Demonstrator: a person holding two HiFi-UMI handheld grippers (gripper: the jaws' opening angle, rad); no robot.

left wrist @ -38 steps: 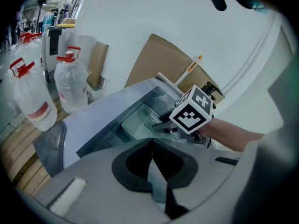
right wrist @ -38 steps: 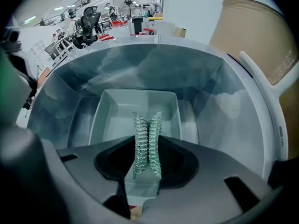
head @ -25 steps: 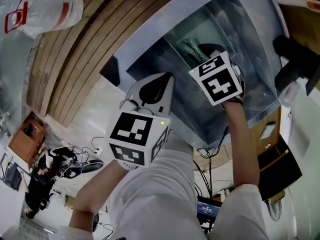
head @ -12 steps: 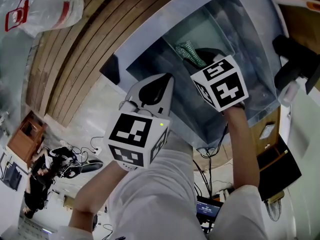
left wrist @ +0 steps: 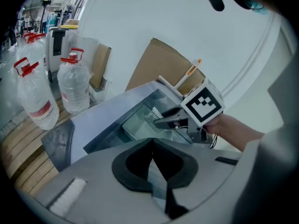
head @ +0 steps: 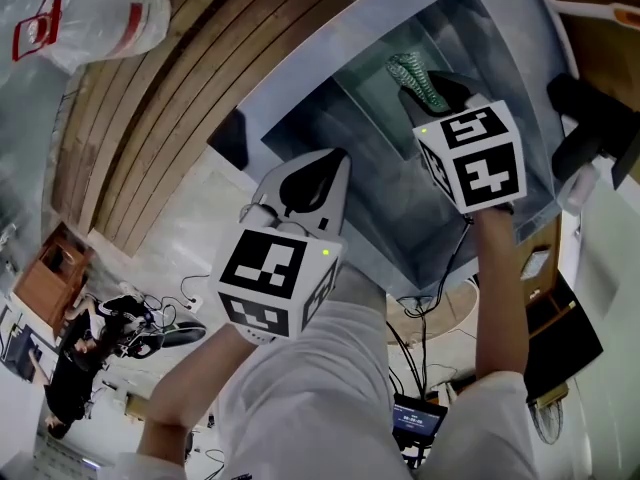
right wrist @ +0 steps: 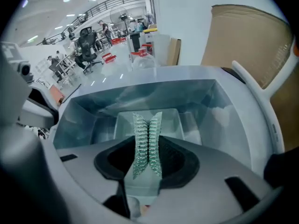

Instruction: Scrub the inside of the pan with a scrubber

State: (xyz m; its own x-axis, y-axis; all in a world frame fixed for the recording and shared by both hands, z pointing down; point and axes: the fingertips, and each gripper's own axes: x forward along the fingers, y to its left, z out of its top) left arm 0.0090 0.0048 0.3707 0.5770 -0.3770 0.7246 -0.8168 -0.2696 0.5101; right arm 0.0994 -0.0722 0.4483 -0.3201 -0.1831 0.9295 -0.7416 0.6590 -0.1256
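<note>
A flat rectangular steel pan (head: 372, 90) lies on the bottom of the steel sink (head: 300, 76). My right gripper (head: 428, 90) hovers over the sink's far end, shut on a green mesh scrubber (head: 416, 76). In the right gripper view the folded scrubber (right wrist: 146, 141) stands up between the jaws of the right gripper (right wrist: 147, 153), above the pan (right wrist: 168, 120). My left gripper (head: 316, 173) is held at the sink's near rim, shut with nothing in it. In the left gripper view the left gripper (left wrist: 152, 158) points toward the right gripper (left wrist: 164, 121) and the scrubber (left wrist: 152, 115).
Large water bottles (head: 92, 16) (left wrist: 74, 85) stand on wooden slats (head: 150, 118) left of the sink. A brown cardboard sheet (left wrist: 164, 65) leans behind it. A white curved tube (right wrist: 254, 85) and a black object (head: 590, 118) are at the sink's right side.
My right gripper has carried the scrubber toward the sink's far end and to the right. The left gripper has stayed in place.
</note>
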